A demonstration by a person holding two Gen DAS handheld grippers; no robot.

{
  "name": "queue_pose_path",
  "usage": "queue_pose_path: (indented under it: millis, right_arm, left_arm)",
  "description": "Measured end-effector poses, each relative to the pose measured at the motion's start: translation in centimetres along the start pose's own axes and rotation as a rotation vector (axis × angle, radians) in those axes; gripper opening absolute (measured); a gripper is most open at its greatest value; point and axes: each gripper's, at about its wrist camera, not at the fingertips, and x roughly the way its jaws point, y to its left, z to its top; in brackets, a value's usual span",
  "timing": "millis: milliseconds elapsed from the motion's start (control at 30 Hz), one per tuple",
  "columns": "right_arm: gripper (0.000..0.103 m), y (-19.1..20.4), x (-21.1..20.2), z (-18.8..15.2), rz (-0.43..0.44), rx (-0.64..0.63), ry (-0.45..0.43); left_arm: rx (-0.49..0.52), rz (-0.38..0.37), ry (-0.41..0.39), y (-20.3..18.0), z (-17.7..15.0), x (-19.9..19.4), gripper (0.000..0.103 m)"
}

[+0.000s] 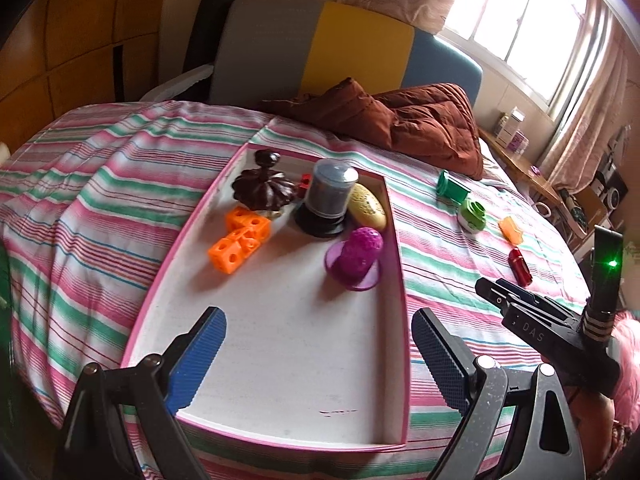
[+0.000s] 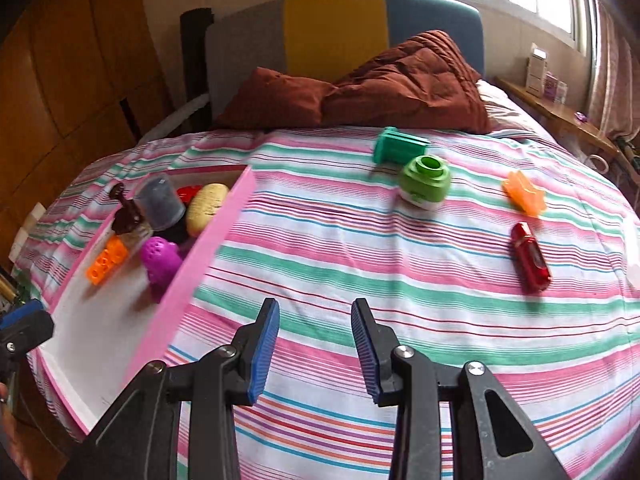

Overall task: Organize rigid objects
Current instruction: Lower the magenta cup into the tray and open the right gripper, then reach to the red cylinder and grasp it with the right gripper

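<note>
A pink-rimmed white tray (image 1: 280, 360) (image 2: 208, 256) lies on the striped bed. It holds orange cubes (image 1: 240, 238), a dark brown ornament (image 1: 262, 186), a grey cylinder (image 1: 330, 196), a yellow oval (image 1: 367, 206) and a purple perforated piece (image 1: 356, 254) (image 2: 160, 262). Loose on the bed to the right are a dark green block (image 2: 400, 146), a light green cap (image 2: 426, 182), an orange star (image 2: 524, 192) and a red piece (image 2: 530, 256). My left gripper (image 1: 318, 340) is open and empty over the tray's near end. My right gripper (image 2: 316, 328) is open and empty above the sheet.
A brown quilt and pillow (image 2: 380, 80) lie at the head of the bed against a grey, yellow and blue headboard (image 2: 332, 28). A wooden shelf (image 2: 560, 116) with boxes runs under the window on the right. Wooden wall panels are on the left.
</note>
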Motion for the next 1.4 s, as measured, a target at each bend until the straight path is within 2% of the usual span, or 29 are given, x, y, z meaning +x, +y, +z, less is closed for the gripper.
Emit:
queue_pose_path:
  millis: [567,967,1200,1400]
  right_arm:
    - [0.037,-7.3,-1.2,-1.3,-0.104,0.078,-0.02]
    - [0.037,-11.7,-1.6,-1.5,-0.133,0.146,-0.033]
    - [0.037,-14.6,-1.7,-1.8,-0.159,0.181,-0.035]
    - [0.037,-18.5,-1.3,0.0,-0.17,0.264,-0.068]
  left_arm:
    - [0.136,-0.061,0.033,-6.8,-0.4,0.9,0.095]
    - [0.223,-0.113,0.062,-11.8,-1.0,2.0,0.095]
    - [0.276,-0.118,0.08,-14.3,-1.5,3.0,0.095]
    - [0.298,-0.129,0.103,-15.5,-1.8,3.9,0.096]
